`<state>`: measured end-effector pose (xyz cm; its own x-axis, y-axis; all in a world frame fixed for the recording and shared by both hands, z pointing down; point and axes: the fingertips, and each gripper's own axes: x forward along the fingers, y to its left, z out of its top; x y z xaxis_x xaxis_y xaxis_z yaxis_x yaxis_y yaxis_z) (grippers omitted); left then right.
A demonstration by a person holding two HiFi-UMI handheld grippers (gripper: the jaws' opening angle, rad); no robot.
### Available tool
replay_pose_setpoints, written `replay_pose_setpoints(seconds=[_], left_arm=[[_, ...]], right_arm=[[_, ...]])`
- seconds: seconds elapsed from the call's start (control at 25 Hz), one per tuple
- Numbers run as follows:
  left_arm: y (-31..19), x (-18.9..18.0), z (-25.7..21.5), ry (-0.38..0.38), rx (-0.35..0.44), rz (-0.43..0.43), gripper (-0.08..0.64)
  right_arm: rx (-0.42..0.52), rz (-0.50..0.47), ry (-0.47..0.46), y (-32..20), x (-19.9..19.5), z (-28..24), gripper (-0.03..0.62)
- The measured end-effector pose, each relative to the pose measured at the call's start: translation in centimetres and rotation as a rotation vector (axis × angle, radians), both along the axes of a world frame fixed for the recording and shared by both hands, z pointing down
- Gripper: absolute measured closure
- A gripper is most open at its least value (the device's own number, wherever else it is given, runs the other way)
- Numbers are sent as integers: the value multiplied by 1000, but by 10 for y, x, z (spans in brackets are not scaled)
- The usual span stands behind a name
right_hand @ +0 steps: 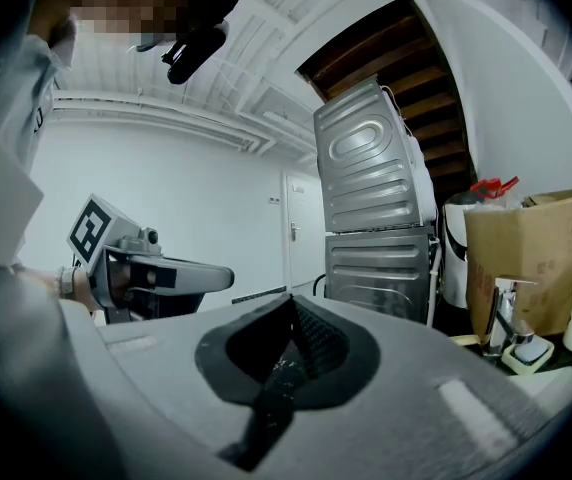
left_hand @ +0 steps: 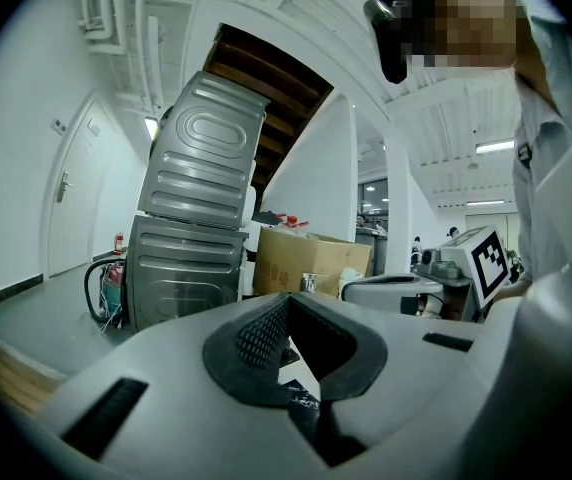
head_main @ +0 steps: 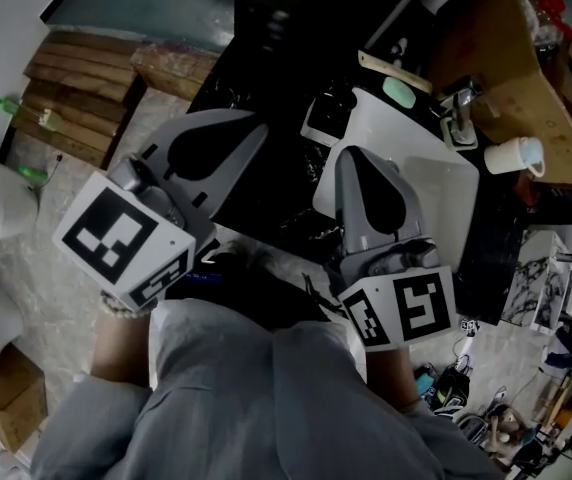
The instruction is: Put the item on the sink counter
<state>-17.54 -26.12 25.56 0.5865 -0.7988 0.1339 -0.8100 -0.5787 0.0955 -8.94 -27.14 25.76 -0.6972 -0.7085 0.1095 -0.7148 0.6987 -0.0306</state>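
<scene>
A black crinkled plastic bag (head_main: 271, 268) hangs between my two grippers, close to the person's grey sleeves. The left gripper (head_main: 256, 131) points up and to the right, and its jaws are shut (left_hand: 286, 298) with a strip of the printed black bag (left_hand: 301, 400) pinched low between the pads. My right gripper (head_main: 351, 155) points up over the near edge of the white sink (head_main: 436, 183). Its jaws are also shut (right_hand: 291, 300) on a twisted dark strand of the bag (right_hand: 271, 383). A black counter (head_main: 266, 58) surrounds the sink.
A faucet (head_main: 461, 103), a green soap bar (head_main: 399, 91) and a white mug (head_main: 516, 155) stand by the sink. Wooden steps (head_main: 76, 98) are at the left. Ahead are stacked grey washing machines (left_hand: 191, 228) and a cardboard box (left_hand: 306, 263). Tools lie on the floor at lower right.
</scene>
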Motion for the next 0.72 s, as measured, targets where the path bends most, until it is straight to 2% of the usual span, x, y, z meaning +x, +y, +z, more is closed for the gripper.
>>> replay_pose_setpoints(seconds=[0.72], left_arm=[[2, 3, 2, 6, -9, 4, 555]], right_arm=[[-5, -20, 17, 5, -2, 5, 595]])
